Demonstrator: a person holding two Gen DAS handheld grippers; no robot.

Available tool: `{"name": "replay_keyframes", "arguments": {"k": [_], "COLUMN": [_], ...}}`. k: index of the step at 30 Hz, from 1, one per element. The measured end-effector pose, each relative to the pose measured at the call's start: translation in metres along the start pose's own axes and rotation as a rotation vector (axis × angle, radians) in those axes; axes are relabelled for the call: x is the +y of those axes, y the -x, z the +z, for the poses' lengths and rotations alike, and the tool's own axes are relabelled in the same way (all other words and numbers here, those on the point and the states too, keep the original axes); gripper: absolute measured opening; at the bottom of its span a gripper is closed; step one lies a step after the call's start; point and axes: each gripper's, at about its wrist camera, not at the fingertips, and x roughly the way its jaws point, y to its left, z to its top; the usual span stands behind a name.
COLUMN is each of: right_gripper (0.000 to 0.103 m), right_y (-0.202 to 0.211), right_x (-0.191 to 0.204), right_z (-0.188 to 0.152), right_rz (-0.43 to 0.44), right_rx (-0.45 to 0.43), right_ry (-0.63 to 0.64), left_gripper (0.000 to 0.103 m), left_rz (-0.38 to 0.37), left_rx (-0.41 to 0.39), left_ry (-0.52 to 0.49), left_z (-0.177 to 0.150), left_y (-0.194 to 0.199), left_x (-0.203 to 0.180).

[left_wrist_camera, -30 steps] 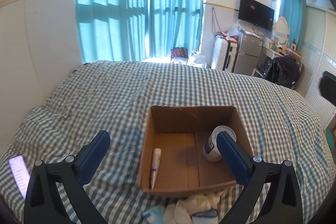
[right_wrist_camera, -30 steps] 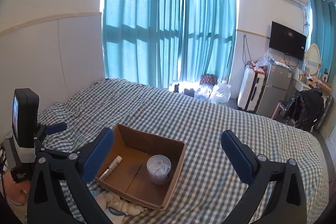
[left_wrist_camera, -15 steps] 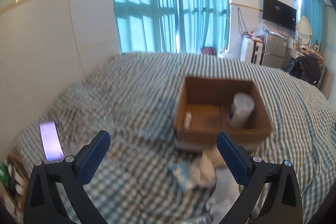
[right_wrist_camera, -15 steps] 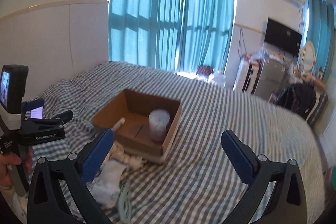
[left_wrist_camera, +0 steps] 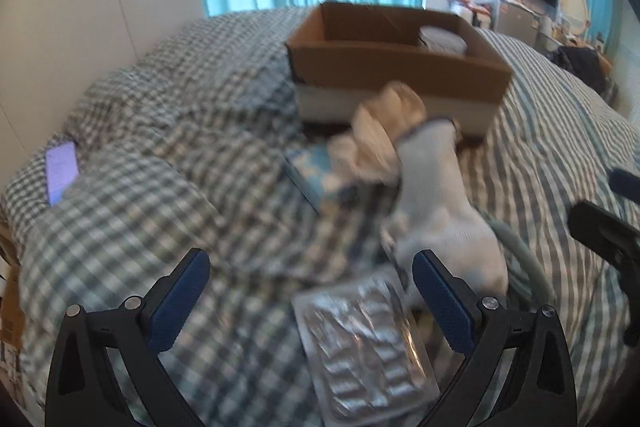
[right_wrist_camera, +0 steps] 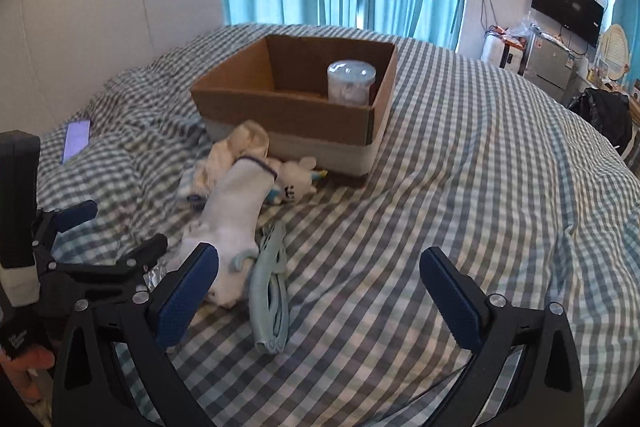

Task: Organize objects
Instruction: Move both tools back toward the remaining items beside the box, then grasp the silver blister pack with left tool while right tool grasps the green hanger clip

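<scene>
A cardboard box [right_wrist_camera: 280, 107] stands on the checked bed and holds a clear round tub [right_wrist_camera: 351, 83]. In front of it lie a white sock [right_wrist_camera: 236, 215], a cream cloth [right_wrist_camera: 240, 143], a small white plush toy [right_wrist_camera: 296, 179] and a pale blue hanger [right_wrist_camera: 270, 287]. In the left wrist view a silver blister pack [left_wrist_camera: 360, 339] lies just ahead of my open, empty left gripper [left_wrist_camera: 312, 299], beside the sock [left_wrist_camera: 436, 195], a blue tissue pack [left_wrist_camera: 316, 171] and the box [left_wrist_camera: 396, 67]. My right gripper [right_wrist_camera: 320, 291] is open and empty, low over the bed right of the hanger.
A phone [right_wrist_camera: 76, 141] with a lit screen lies at the left on rumpled bedding. My left gripper [right_wrist_camera: 100, 259] shows at the lower left of the right wrist view. Teal curtains, a wall TV and furniture stand beyond the bed.
Both grippers have pulled back from the box and dropped low toward the near bed. The sock, blister pack and hanger have come into close view. Both stay open.
</scene>
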Motion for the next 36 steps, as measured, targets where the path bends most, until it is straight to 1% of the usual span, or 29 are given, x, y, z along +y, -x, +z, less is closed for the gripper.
{"name": "replay_keyframes", "arguments": {"k": [4, 5, 6, 10, 12, 14, 16, 18, 20, 21, 22, 23, 24, 26, 27, 28, 29, 33, 34, 36], "right_gripper": [0.085, 0.079, 0.072, 0.062, 0.053, 0.047, 0.042, 0.032, 0.024, 0.018, 0.018, 0.016, 0.012, 0.009, 0.008, 0.008, 0.008, 0.008, 0.008, 0.008], "right_y": [-0.012, -0.016, -0.024, -0.035, -0.041, -0.047, -0.052, -0.058, -0.063, -0.064, -0.064, -0.064, -0.064, -0.061, -0.059, -0.058, -0.055, -0.042, -0.039, -0.032], "right_x": [0.006, 0.008, 0.011, 0.015, 0.017, 0.018, 0.018, 0.017, 0.016, 0.015, 0.015, 0.015, 0.016, 0.020, 0.021, 0.022, 0.023, 0.024, 0.025, 0.025], "right_z": [-0.004, -0.005, -0.008, -0.012, -0.013, -0.014, -0.014, -0.015, -0.016, -0.017, -0.017, -0.017, -0.017, -0.017, -0.017, -0.016, -0.015, -0.015, -0.015, -0.014], "right_rz": [0.020, 0.022, 0.027, 0.041, 0.041, 0.039, 0.043, 0.034, 0.030, 0.034, 0.037, 0.041, 0.045, 0.039, 0.035, 0.033, 0.031, 0.026, 0.025, 0.020], "right_rx": [0.047, 0.060, 0.090, 0.145, 0.167, 0.183, 0.190, 0.203, 0.212, 0.213, 0.209, 0.204, 0.200, 0.189, 0.185, 0.181, 0.173, 0.145, 0.137, 0.122], "right_ry": [0.023, 0.027, 0.037, 0.055, 0.062, 0.065, 0.061, 0.055, 0.049, 0.045, 0.039, 0.035, 0.036, 0.041, 0.045, 0.046, 0.044, 0.039, 0.039, 0.040], "left_gripper": [0.103, 0.103, 0.103, 0.103, 0.103, 0.103, 0.103, 0.103, 0.103, 0.103, 0.101, 0.098, 0.095, 0.082, 0.077, 0.067, 0.053, 0.046, 0.043, 0.023], "left_rz": [-0.009, -0.018, -0.030, -0.093, -0.106, -0.124, -0.141, -0.159, -0.169, -0.168, -0.168, -0.173, -0.182, -0.204, -0.214, -0.214, -0.220, -0.249, -0.256, -0.277], "left_rx": [0.029, 0.040, 0.054, 0.128, 0.160, 0.169, 0.161, 0.169, 0.167, 0.167, 0.165, 0.163, 0.161, 0.156, 0.151, 0.146, 0.135, 0.123, 0.118, 0.107], "left_ry": [-0.041, -0.039, -0.034, -0.005, -0.007, -0.011, -0.007, 0.009, 0.023, 0.019, 0.012, 0.006, 0.002, -0.014, -0.026, -0.034, -0.050, -0.061, -0.059, -0.055], "left_z": [-0.017, -0.020, -0.023, -0.035, -0.042, -0.043, -0.044, -0.045, -0.045, -0.046, -0.046, -0.046, -0.047, -0.047, -0.047, -0.048, -0.048, -0.046, -0.046, -0.043], "left_y": [-0.002, -0.003, -0.003, -0.009, -0.016, -0.022, -0.026, -0.030, -0.031, -0.031, -0.030, -0.029, -0.026, -0.022, -0.019, -0.016, -0.012, -0.005, -0.003, 0.002], "left_x": [-0.006, -0.005, -0.003, 0.004, 0.002, 0.000, -0.001, 0.001, 0.003, 0.002, 0.001, 0.000, -0.001, -0.004, -0.006, -0.007, -0.008, -0.009, -0.008, -0.006]}}
